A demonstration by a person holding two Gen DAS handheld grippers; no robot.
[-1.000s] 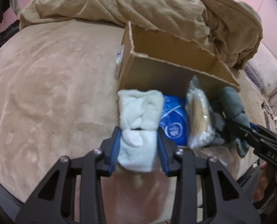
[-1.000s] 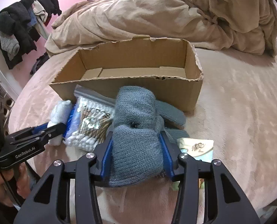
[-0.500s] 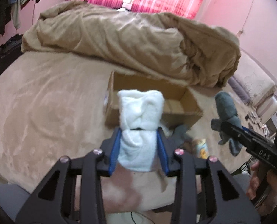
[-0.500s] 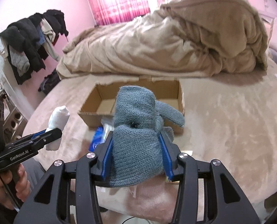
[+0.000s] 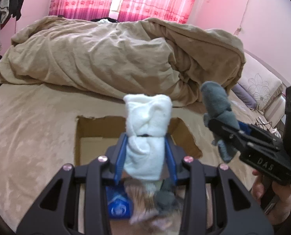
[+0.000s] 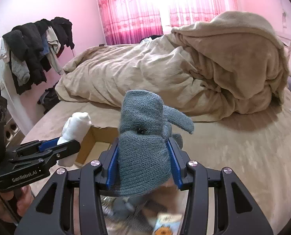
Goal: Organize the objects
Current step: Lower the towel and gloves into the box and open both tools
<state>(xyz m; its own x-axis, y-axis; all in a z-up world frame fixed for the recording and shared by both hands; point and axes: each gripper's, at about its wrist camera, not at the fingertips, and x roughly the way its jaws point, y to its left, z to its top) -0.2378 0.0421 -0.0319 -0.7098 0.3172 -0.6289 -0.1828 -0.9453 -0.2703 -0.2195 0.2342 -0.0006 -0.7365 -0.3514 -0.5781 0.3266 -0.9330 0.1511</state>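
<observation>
My left gripper (image 5: 145,156) is shut on a rolled white sock (image 5: 147,129) and holds it in the air above the open cardboard box (image 5: 86,145) on the bed. My right gripper (image 6: 143,162) is shut on a grey knit glove (image 6: 143,137), also raised. The right gripper with the glove shows at the right of the left wrist view (image 5: 220,113). The left gripper with the white sock shows at the left of the right wrist view (image 6: 76,125). The box's corner shows there too (image 6: 90,146).
A crumpled tan duvet (image 5: 116,58) lies behind the box. A blue packet (image 5: 118,205), a bag of cotton swabs (image 5: 141,199) and another grey glove (image 5: 165,195) lie blurred below the left gripper. Clothes hang on a rack (image 6: 33,45) at the left.
Both grippers have lifted their items off the bed and risen well above it. The box and the remaining items now lie lower in both views.
</observation>
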